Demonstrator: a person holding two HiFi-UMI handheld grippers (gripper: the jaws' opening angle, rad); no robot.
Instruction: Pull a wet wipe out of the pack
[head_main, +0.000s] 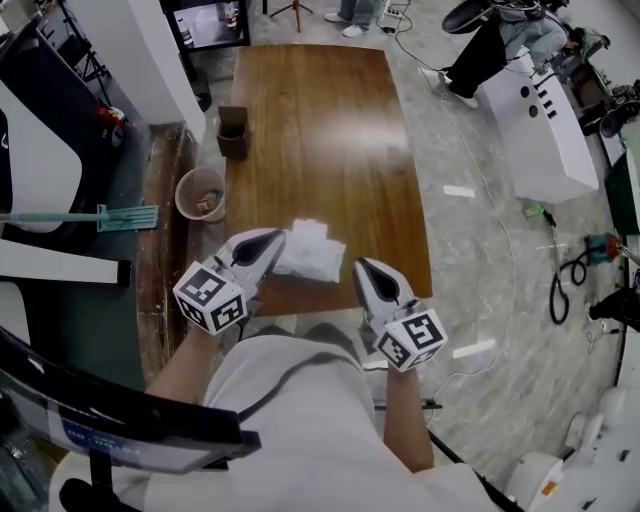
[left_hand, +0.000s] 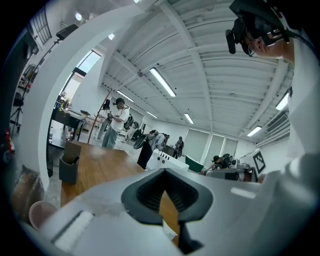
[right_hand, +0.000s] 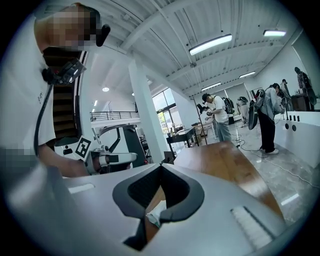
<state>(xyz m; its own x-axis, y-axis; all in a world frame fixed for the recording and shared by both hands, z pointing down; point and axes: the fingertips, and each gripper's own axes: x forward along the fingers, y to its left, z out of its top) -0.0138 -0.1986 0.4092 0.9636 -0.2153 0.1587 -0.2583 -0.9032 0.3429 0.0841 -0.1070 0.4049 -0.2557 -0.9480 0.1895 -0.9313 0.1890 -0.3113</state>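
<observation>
Two grippers, one wet wipe pack, one table.
I count two grippers, a single wet wipe pack (head_main: 308, 252), one wooden table (head_main: 320, 130), one dark box (head_main: 233, 132) on the table's far-left edge, and one bucket (head_main: 200, 193) on the floor beside it. The pack lies at the table's near edge, white and rumpled, with a loose white fold raised on top. My left gripper (head_main: 278, 238) has its jaws together, tip touching the pack's left side. My right gripper (head_main: 358, 264), jaws likewise together and empty, sits just beside the pack's right edge.
</observation>
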